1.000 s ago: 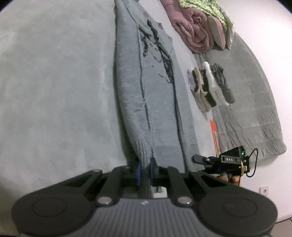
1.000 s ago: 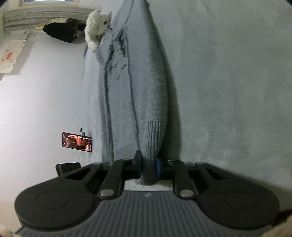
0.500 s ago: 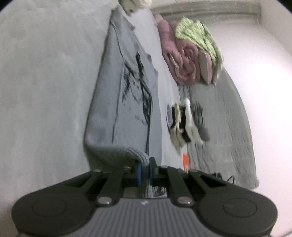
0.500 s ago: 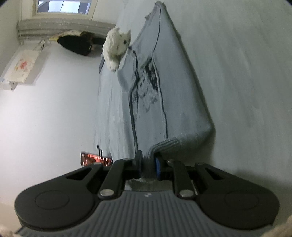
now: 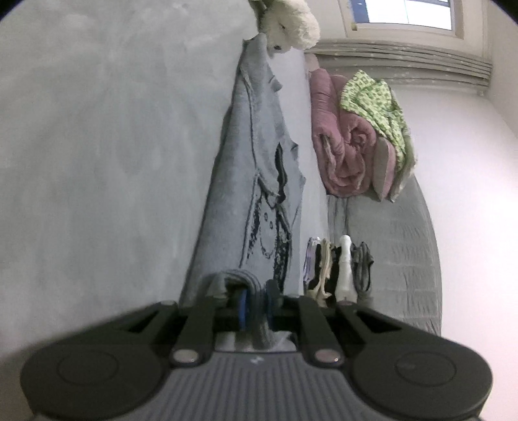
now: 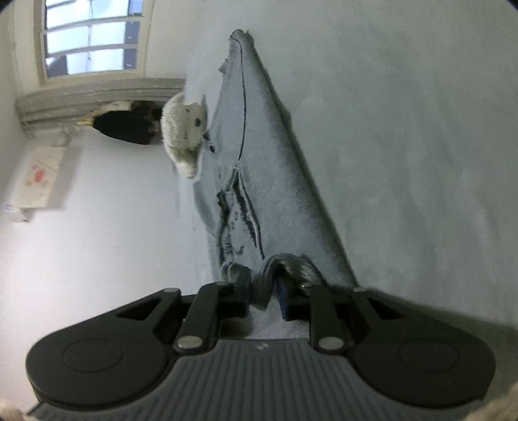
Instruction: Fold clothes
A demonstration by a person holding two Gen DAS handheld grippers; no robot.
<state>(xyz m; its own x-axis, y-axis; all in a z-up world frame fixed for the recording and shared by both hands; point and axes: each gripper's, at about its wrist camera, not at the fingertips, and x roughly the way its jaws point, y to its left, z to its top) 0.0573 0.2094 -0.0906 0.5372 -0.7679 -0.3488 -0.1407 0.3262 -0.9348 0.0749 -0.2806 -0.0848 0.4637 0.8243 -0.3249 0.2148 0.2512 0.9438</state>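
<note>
A grey knit sweater [image 5: 246, 181] with a dark drawing on its front lies stretched out on a pale grey bed cover [image 5: 97, 162]. My left gripper [image 5: 255, 307] is shut on its ribbed hem, which curls up over the blue pads. In the right wrist view the same sweater [image 6: 275, 200] runs away from me, and my right gripper [image 6: 264, 294] is shut on the other end of the ribbed hem. The hem end is lifted and carried over the sweater's body toward its collar.
A white plush toy [image 5: 288, 22] sits by the sweater's collar, also the plush toy [image 6: 184, 136] in the right view. Rolled pink bedding [image 5: 343, 149] with a green patterned cloth [image 5: 382, 110] and a row of folded socks [image 5: 340, 268] lie to the right. A window [image 6: 87, 35] is behind.
Both grippers have lifted the hem and carried it forward over the sweater toward the collar. The visible flat part of the sweater has grown shorter, and the window has come into view.
</note>
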